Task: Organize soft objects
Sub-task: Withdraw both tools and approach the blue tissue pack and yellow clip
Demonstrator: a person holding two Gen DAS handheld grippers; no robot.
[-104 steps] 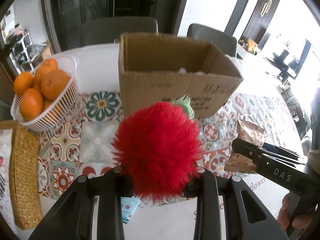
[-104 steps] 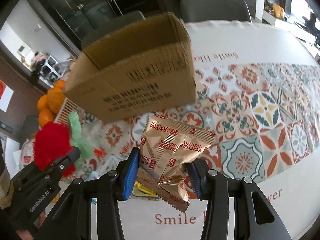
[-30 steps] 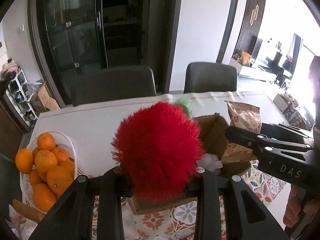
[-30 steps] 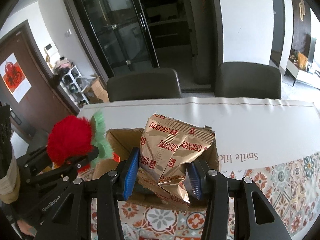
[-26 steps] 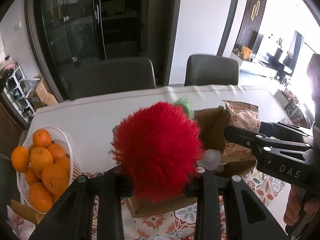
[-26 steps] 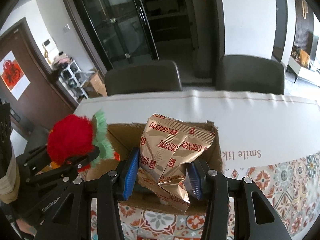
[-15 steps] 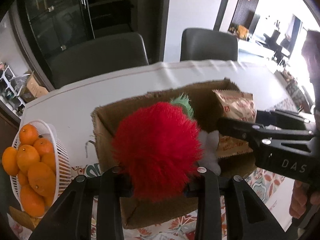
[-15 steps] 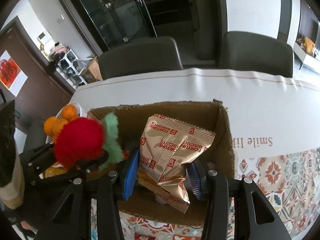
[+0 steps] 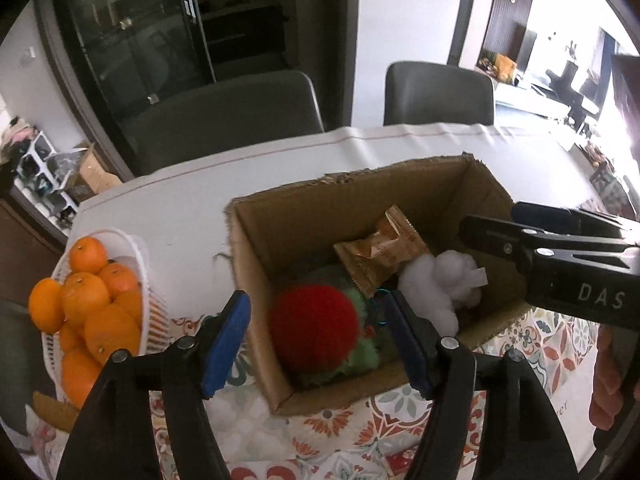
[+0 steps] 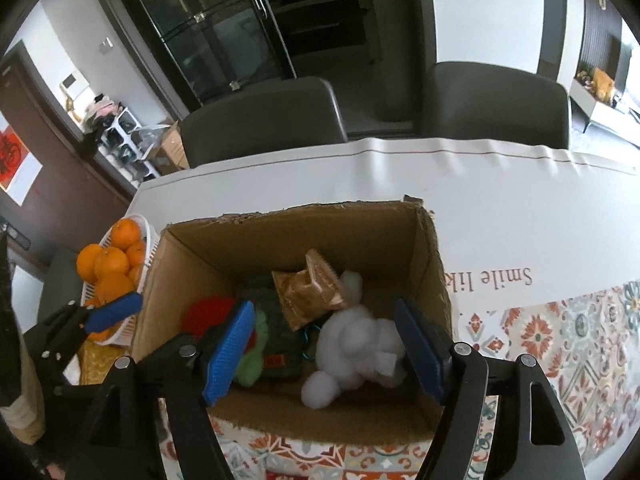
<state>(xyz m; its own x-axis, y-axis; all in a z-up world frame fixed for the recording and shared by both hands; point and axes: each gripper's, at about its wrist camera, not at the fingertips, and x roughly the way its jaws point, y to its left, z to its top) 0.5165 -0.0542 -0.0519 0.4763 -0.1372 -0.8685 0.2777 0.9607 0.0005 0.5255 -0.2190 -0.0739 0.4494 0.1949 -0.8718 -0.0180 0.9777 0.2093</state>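
Note:
An open cardboard box (image 9: 360, 196) (image 10: 296, 232) stands on the table. Inside lie a red fluffy plush with green leaves (image 9: 314, 330) (image 10: 208, 314), a gold biscuit packet (image 9: 380, 250) (image 10: 310, 290) and a white plush toy (image 9: 438, 282) (image 10: 356, 344). My left gripper (image 9: 316, 344) is open and empty above the box's near left part. My right gripper (image 10: 326, 350) is open and empty above the box's near side. The right gripper also shows in the left wrist view (image 9: 560, 256), and the left one in the right wrist view (image 10: 100, 316).
A white basket of oranges (image 9: 86, 304) (image 10: 116, 264) stands left of the box. A patterned tile cloth (image 10: 560, 332) covers the near table, a white cloth (image 10: 500, 192) the far part. Two dark chairs (image 9: 224, 116) (image 9: 438, 94) stand behind the table.
Both grippers have opened. The red plush and the biscuit packet have dropped from the jaws into the box.

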